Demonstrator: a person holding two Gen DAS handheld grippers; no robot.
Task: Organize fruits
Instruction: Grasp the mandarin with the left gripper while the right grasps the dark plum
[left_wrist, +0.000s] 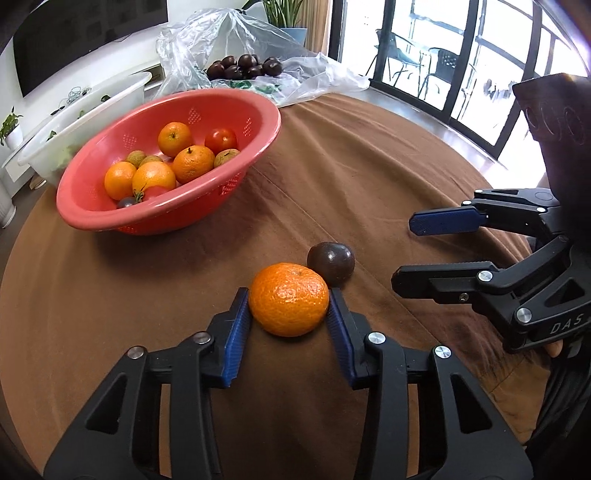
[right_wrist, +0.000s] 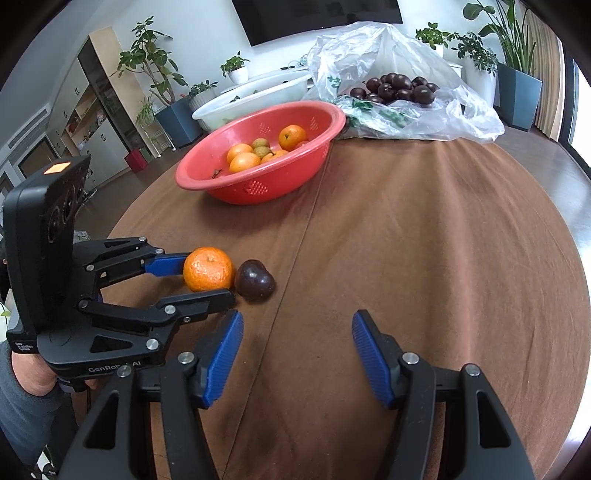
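A mandarin orange (left_wrist: 289, 298) lies on the brown tablecloth, touching a dark passion fruit (left_wrist: 331, 263) just behind it. My left gripper (left_wrist: 288, 299) has its blue pads against both sides of the orange, which rests on the cloth. It also shows in the right wrist view (right_wrist: 208, 277). My right gripper (right_wrist: 297, 328) is open and empty, to the right of the two fruits; it shows in the left wrist view (left_wrist: 404, 254). A red colander basket (left_wrist: 170, 206) with several oranges, tomatoes and longans stands at the far left.
A clear plastic bag (right_wrist: 461, 110) holding several dark passion fruits (right_wrist: 399, 88) lies at the table's far edge. A white tub (right_wrist: 255, 96) stands behind the basket. The round table's edge (right_wrist: 576, 258) curves on the right.
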